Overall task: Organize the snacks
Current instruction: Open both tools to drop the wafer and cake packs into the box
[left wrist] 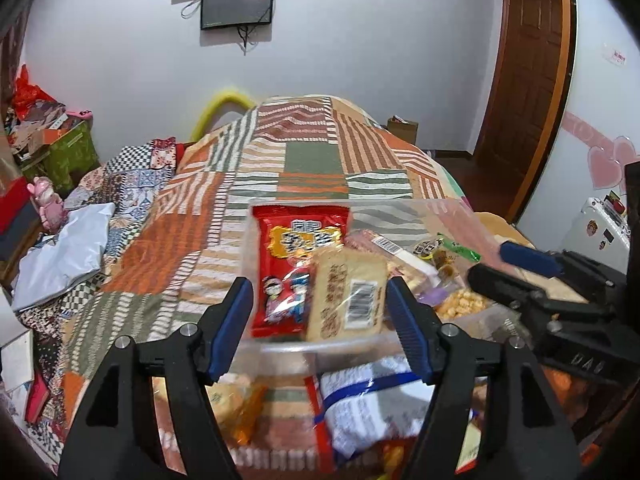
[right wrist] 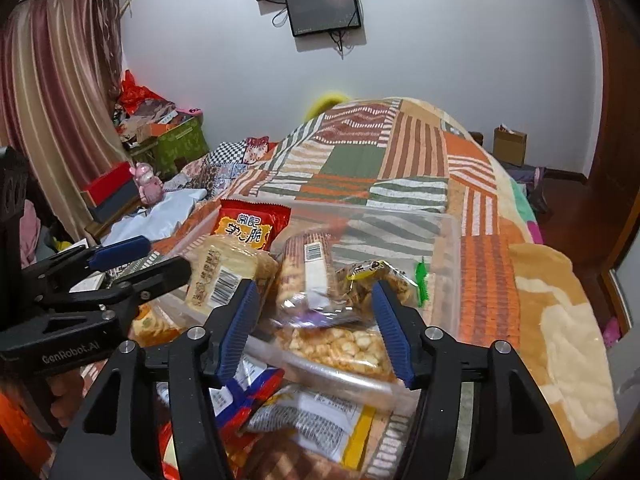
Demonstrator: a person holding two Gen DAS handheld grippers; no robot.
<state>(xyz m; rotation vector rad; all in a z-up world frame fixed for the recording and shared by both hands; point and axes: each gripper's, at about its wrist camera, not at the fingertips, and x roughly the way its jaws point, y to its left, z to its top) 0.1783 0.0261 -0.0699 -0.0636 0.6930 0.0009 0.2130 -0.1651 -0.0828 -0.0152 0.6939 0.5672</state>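
A clear plastic bin (left wrist: 460,210) sits on the patchwork bed and holds snacks: a red packet (left wrist: 294,264), a beige cracker pack with a barcode (left wrist: 348,300), and a bag of round puffs (right wrist: 340,344). My left gripper (left wrist: 320,328) is open, its jaws on either side of the cracker pack at the bin's near rim, not closed on it. My right gripper (right wrist: 316,328) is open over the puffs bag and a small green-tabbed packet (right wrist: 376,280). Each gripper shows at the edge of the other's view.
Loose snack packs lie in front of the bin: a blue-and-white bag (left wrist: 360,412) and an orange pack (left wrist: 240,404). A grey bag (left wrist: 60,256) and clutter lie at the bed's left. A door (left wrist: 524,80) stands at the right.
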